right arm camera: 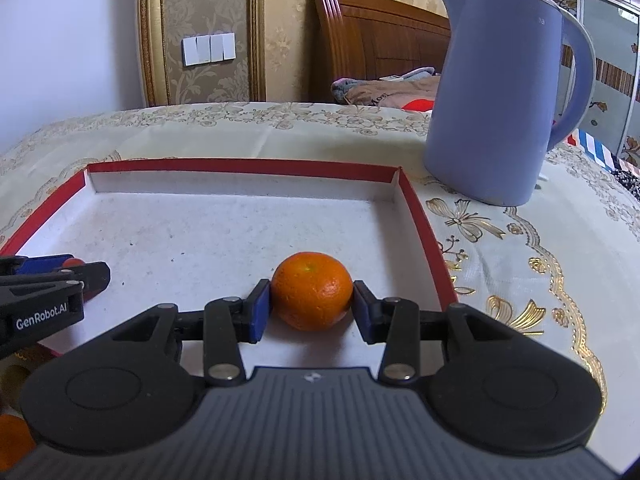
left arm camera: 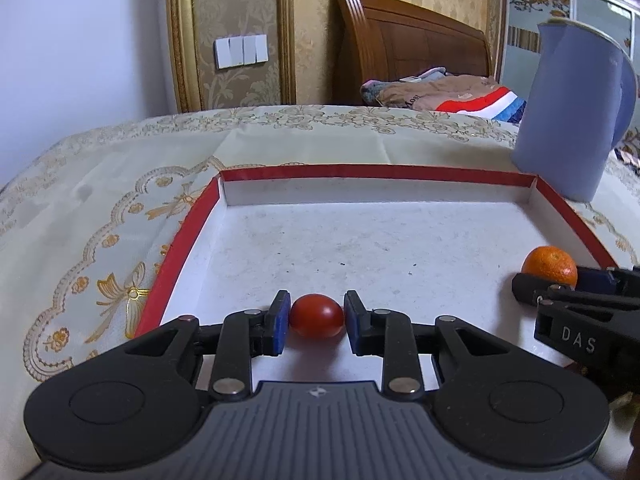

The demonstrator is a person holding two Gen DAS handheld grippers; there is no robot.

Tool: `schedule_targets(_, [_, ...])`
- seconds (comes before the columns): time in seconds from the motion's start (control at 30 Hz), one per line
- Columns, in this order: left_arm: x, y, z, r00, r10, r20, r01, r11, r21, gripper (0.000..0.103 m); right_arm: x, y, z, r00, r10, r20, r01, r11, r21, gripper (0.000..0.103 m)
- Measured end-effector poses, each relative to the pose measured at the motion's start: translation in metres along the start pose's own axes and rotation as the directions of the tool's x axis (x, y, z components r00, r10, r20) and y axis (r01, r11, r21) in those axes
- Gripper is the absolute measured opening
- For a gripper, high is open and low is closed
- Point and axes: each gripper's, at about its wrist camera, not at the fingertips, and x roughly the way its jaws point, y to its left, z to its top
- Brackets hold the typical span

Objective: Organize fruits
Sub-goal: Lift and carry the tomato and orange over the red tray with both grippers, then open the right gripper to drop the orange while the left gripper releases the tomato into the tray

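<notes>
Your left gripper (left arm camera: 316,316) pinches the tomato (left arm camera: 316,317) at lower centre; your right gripper (right arm camera: 312,304) clamps the orange (right arm camera: 312,291) (both resting in the tray (left arm camera: 376,171)); release gently so neither rolls.

Tomato (left arm camera: 316,316) is showing glossy, smooth skin; mandarin (right arm camera: 312,291) is looking dimpled, matt. Tray (left arm camera: 180,236) is appearing as scuffed white card, possibly paper-lined. Kettle (right arm camera: 492,96) is reading matt plastic.
</notes>
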Motion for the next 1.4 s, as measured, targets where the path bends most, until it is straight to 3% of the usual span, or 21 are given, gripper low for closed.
schedule_targets(0.03, [-0.001, 0.0, 0.0, 1.0, 0.006, 0.001, -0.006, 1.0, 0.005, 0.033, -0.001, 0.0, -0.001, 1.0, -0.001, 0.005, 0.001, 1.0, 0.0, 0.042])
schedule_targets(0.07, [-0.001, 0.0, -0.001, 1.0, 0.005, 0.002, -0.005, 1.0, 0.003, 0.045, -0.002, 0.001, -0.002, 1.0, -0.003, 0.01, 0.003, 1.0, -0.003, 0.044])
schedule_targets(0.13, [-0.002, 0.003, -0.001, 1.0, -0.019, 0.003, 0.019, 1.0, -0.013, 0.061, -0.002, 0.0, -0.004, 1.0, -0.014, 0.017, 0.014, 1.0, 0.001, 0.062])
schedule_targets(0.3, [-0.004, 0.012, 0.001, 0.999, -0.032, 0.011, 0.033, 0.998, -0.06, 0.063, -0.002, -0.003, -0.005, 1.0, -0.008, 0.015, 0.008, 1.0, 0.016, 0.063])
schedule_targets(0.43, [-0.005, 0.018, -0.001, 0.999, -0.037, 0.004, 0.037, 0.995, -0.09, 0.063, -0.005, -0.009, -0.006, 0.999, -0.011, 0.03, 0.009, 0.999, 0.052, 0.082])
schedule_targets(0.5, [-0.006, 0.02, -0.002, 0.999, -0.033, 0.012, 0.034, 0.994, -0.099, 0.063, -0.007, -0.012, -0.006, 0.999, -0.009, 0.038, 0.007, 0.998, 0.068, 0.083])
schedule_targets(0.6, [-0.01, 0.02, -0.003, 0.999, -0.025, 0.037, 0.029, 0.994, -0.106, 0.075, -0.007, -0.013, -0.006, 0.999, 0.014, 0.039, -0.016, 0.998, 0.068, 0.094])
schedule_targets(0.7, [-0.015, 0.018, -0.005, 0.997, -0.02, 0.079, 0.027, 0.996, -0.087, 0.077, -0.01, -0.011, -0.008, 0.998, 0.017, 0.056, -0.02, 0.998, 0.056, 0.102])
schedule_targets(0.87, [-0.022, 0.014, -0.006, 0.993, -0.048, 0.105, 0.055, 0.996, -0.063, 0.077, -0.019, -0.016, -0.009, 0.994, 0.015, 0.105, -0.022, 0.997, 0.073, 0.103])
schedule_targets(1.07, [-0.036, 0.025, -0.009, 0.987, -0.056, 0.154, 0.075, 0.99, -0.119, 0.078, -0.033, -0.021, -0.013, 0.986, 0.031, 0.162, -0.046, 0.995, 0.087, 0.103])
schedule_targets(1.4, [-0.057, 0.034, -0.026, 0.985, -0.034, 0.171, 0.058, 0.989, -0.136, 0.079, -0.057, -0.037, -0.023, 0.973, 0.044, 0.227, -0.087, 0.979, 0.182, 0.103])
